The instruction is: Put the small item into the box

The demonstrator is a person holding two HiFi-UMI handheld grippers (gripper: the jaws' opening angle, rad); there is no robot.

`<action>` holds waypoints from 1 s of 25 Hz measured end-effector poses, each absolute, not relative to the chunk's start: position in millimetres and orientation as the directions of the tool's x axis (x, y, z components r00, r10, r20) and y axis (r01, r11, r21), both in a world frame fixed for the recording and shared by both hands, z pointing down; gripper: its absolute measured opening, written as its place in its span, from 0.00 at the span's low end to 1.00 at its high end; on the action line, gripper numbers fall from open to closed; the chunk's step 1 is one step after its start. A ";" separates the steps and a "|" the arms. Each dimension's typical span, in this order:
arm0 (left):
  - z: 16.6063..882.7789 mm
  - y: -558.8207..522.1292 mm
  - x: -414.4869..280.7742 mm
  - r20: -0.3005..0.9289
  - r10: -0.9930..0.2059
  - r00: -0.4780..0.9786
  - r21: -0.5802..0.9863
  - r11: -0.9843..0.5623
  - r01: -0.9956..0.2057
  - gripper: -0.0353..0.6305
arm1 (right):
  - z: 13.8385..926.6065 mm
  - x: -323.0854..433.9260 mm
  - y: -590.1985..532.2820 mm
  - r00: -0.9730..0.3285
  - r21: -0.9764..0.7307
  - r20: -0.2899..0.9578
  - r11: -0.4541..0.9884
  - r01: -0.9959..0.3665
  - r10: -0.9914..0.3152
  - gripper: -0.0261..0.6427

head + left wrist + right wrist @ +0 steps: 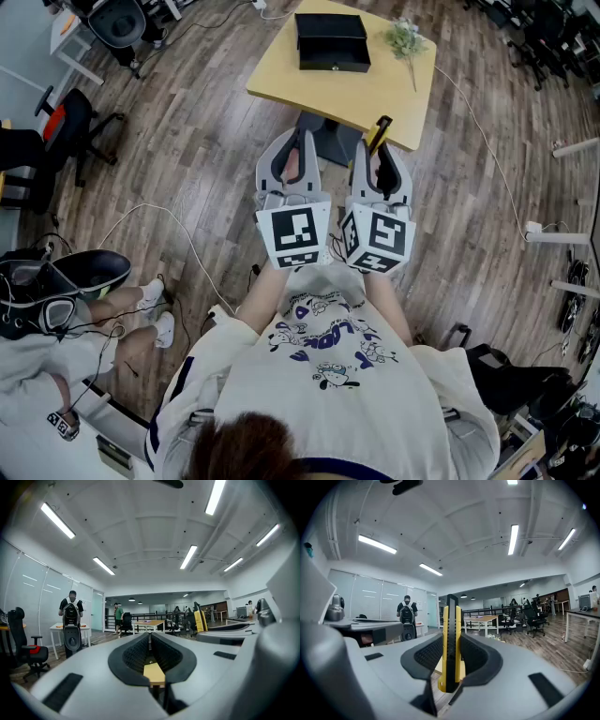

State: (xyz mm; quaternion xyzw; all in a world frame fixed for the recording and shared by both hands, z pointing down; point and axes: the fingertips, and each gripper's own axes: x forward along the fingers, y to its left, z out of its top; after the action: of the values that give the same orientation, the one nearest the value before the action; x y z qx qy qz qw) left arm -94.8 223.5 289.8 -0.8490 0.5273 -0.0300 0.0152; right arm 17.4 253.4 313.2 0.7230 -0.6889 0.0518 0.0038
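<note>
Knife [449, 634] clamped between jaws of right gripper [378, 157], left gripper [149, 637] closed on nothing, both well short of open black box [333, 42] on far table [281, 86]: carry under way, forward reach over box likely needed next.

Head cam: above the person, facing steeply down. It frames the left hand-held gripper [294, 141], the right hand-held gripper [378, 155] and the bench [281, 80] ahead.

Gripper cams: each sits close behind its own jaws, facing level across the room (wide-angle, ceiling included). Each catches its neighbour at one edge. Both share the person with a backpack [71, 613].
</note>
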 end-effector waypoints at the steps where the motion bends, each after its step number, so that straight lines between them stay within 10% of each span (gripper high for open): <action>1: 290.7 223.4 -94.7 0.036 -0.896 0.443 -0.055 -0.445 -0.894 0.09 | 313.7 17.2 253.0 0.045 -0.065 0.081 -0.050 -0.997 -0.996 0.23; 25: 301.7 183.1 -106.7 0.052 -0.876 0.479 -0.043 -0.482 -0.875 0.09 | 328.0 1.8 213.5 0.065 -0.081 0.112 -0.075 -0.994 -0.992 0.23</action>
State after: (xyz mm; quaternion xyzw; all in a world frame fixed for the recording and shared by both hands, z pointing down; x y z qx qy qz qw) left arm -106.7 183.1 301.7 -0.8600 0.5091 -0.0332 0.0051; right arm 1.8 213.5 328.0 0.7298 -0.6802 0.0689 0.0086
